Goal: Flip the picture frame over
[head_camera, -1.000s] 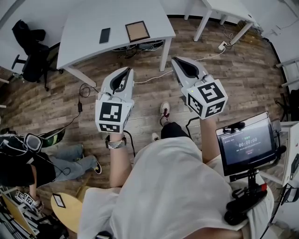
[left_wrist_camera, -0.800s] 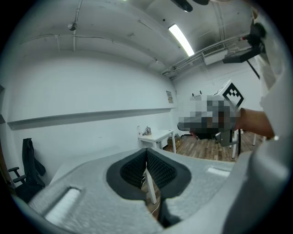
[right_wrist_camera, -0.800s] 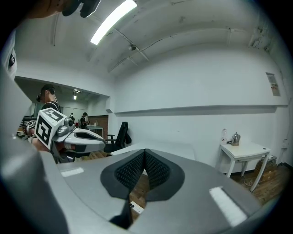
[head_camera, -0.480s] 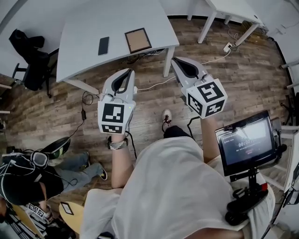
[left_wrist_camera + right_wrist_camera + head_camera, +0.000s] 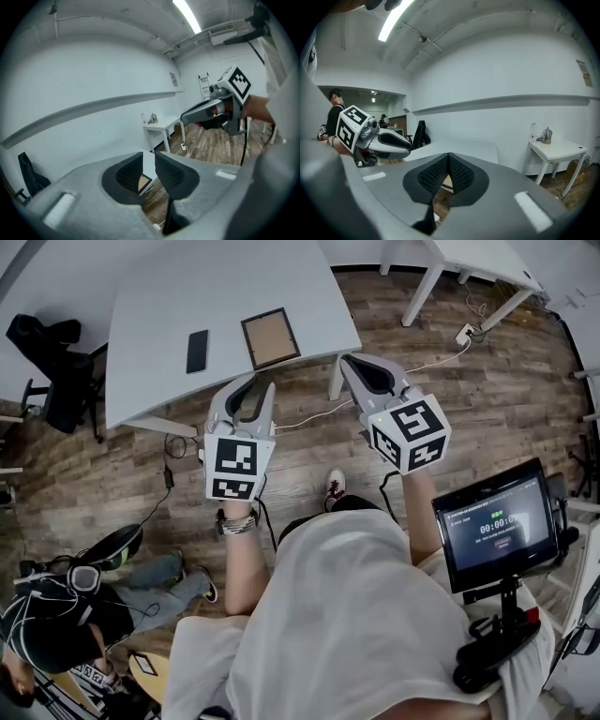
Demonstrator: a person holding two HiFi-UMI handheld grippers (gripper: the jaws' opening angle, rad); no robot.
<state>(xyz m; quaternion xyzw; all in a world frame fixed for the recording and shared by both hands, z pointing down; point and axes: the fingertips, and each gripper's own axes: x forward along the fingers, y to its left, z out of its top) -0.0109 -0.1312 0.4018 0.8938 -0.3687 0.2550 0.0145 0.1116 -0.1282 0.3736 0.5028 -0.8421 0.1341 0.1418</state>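
Left to right: a phone (image 5: 197, 337) lies on the white table (image 5: 159, 287). The left gripper (image 5: 253, 388) is empty, its jaws just opening, likely to take an edge. The picture frame (image 5: 270, 337) lies flat, brown face up, just ahead between both grippers. The right gripper (image 5: 349, 362) is closed and empty.

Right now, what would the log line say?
stage: before grasp | picture frame: flat on table, untouched | left gripper: jaws just been opening, empty | right gripper: shut, empty

The picture frame (image 5: 270, 337) lies flat on the grey table (image 5: 169, 287), upper centre. A dark phone (image 5: 197, 351) lies just left of it.
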